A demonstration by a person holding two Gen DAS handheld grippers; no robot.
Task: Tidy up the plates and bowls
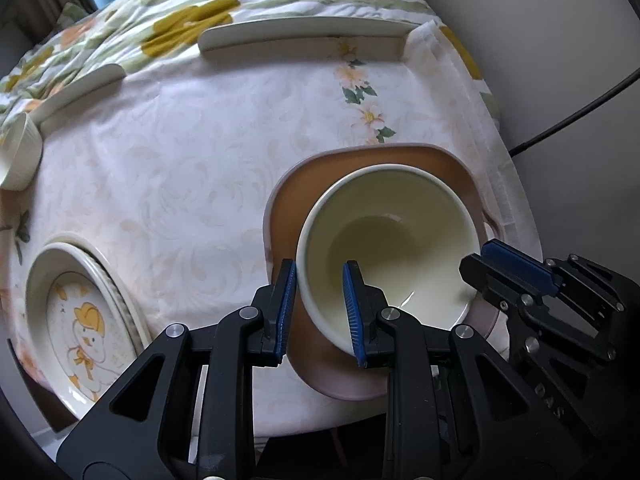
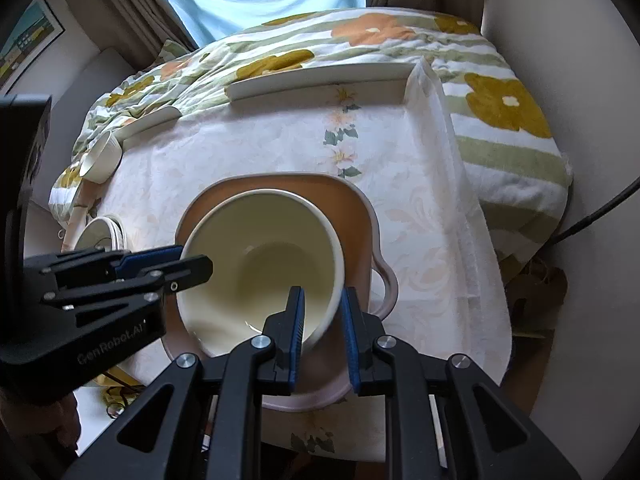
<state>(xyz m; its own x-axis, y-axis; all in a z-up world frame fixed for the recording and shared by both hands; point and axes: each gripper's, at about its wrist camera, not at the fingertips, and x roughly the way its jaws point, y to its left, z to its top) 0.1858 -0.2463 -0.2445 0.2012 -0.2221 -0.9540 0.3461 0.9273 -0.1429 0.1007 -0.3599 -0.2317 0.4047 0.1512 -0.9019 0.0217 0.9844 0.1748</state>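
Left gripper (image 1: 320,308) and right gripper (image 2: 323,330) are each pinching the cream bowl's (image 1: 396,236) rim, opposite sides, above the brown tray (image 1: 304,184). You're holding glazed, brittle ware; keep gripping the rim.

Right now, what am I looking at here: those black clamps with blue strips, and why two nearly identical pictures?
No robot arm here: a person holds two hand-held grippers, each carrying a wide-angle camera looking along its jaws. One picture comes from the left gripper, the other from the right gripper. Both are shut on opposite rims of the same cream bowl, one blue pad inside and one outside, over a brown square plate. Also on the tablecloth: a duck-print plate, a small cup and two long white dishes at the far edge.
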